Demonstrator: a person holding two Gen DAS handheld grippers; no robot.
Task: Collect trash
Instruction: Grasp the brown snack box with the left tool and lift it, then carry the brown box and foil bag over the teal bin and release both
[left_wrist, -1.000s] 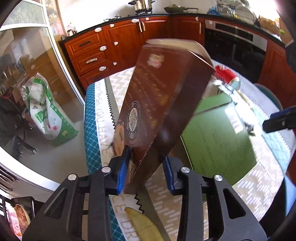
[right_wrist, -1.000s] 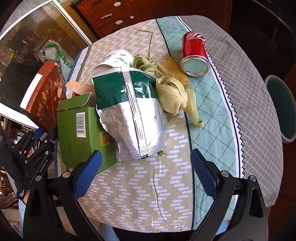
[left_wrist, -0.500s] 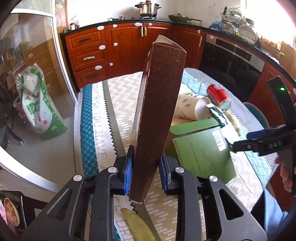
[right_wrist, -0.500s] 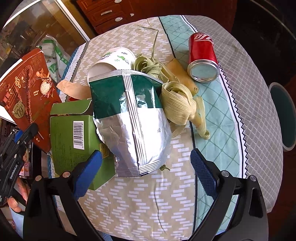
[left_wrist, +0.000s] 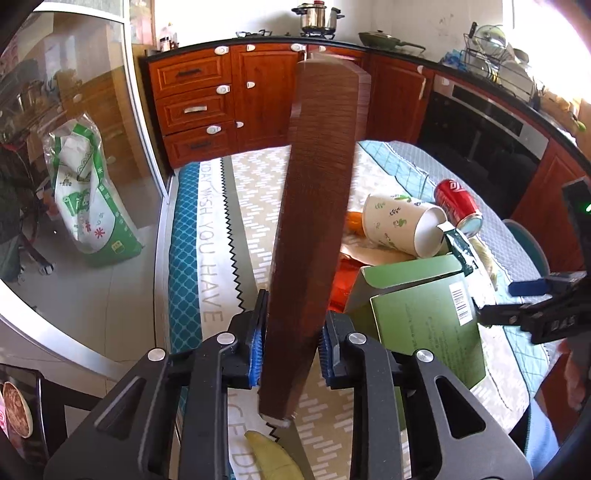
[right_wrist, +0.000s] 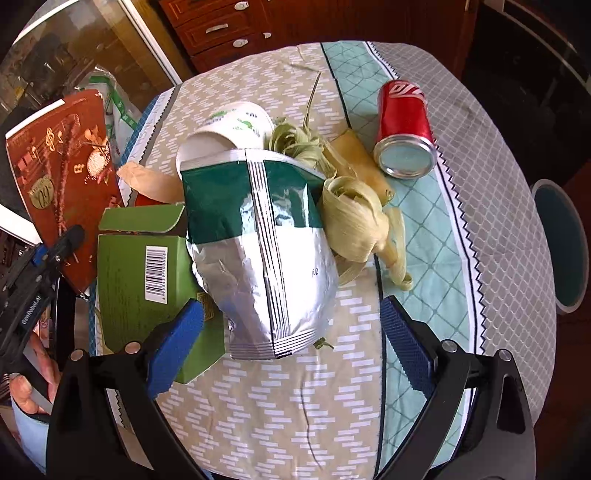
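left hand-held gripper (left_wrist: 290, 349) clamped on brown box (left_wrist: 314, 221), raised off desk (right_wrist: 480, 184) | right hand-held gripper (right_wrist: 291, 347) jaws apart over foil bag (right_wrist: 266, 258) | red can (right_wrist: 404, 129) at 1 o'clock

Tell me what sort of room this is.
A home kitchen, most likely: wooden cabinets under a dark counter, a built-in oven, pots on the hob, and a dining table strewn with trash.

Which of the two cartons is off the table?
The brown carton, clamped upright in the left gripper; the green carton lies flat on the tablecloth.
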